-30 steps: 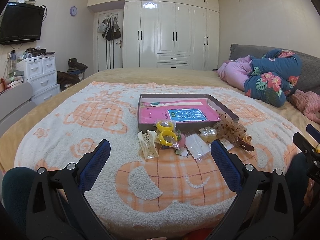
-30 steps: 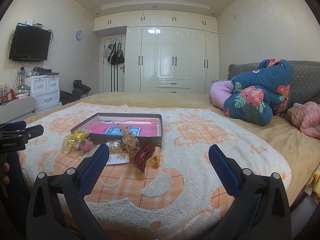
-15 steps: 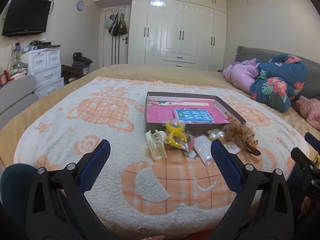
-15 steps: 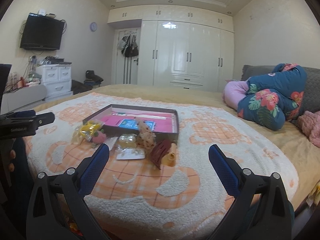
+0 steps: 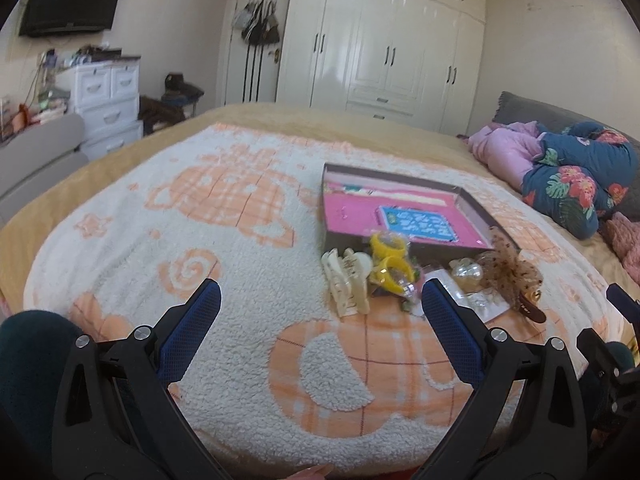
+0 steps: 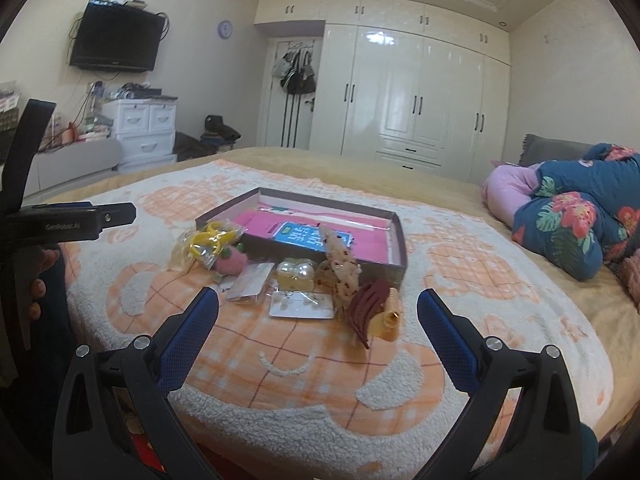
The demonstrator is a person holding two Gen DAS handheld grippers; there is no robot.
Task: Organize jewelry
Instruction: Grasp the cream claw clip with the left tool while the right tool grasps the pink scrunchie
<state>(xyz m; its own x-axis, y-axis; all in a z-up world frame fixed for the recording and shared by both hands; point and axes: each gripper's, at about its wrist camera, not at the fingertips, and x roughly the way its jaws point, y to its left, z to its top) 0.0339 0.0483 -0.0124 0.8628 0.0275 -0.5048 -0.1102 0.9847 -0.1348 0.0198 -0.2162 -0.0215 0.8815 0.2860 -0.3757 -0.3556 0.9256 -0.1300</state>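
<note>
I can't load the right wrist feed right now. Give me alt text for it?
The right gripper hangs open and empty over a white-and-orange blanket, facing a pile of hair accessories beside an open shallow box with a pink lining. Nearest is a dark red claw clip, with yellow pieces further left. The left gripper shows at the left edge.
</note>
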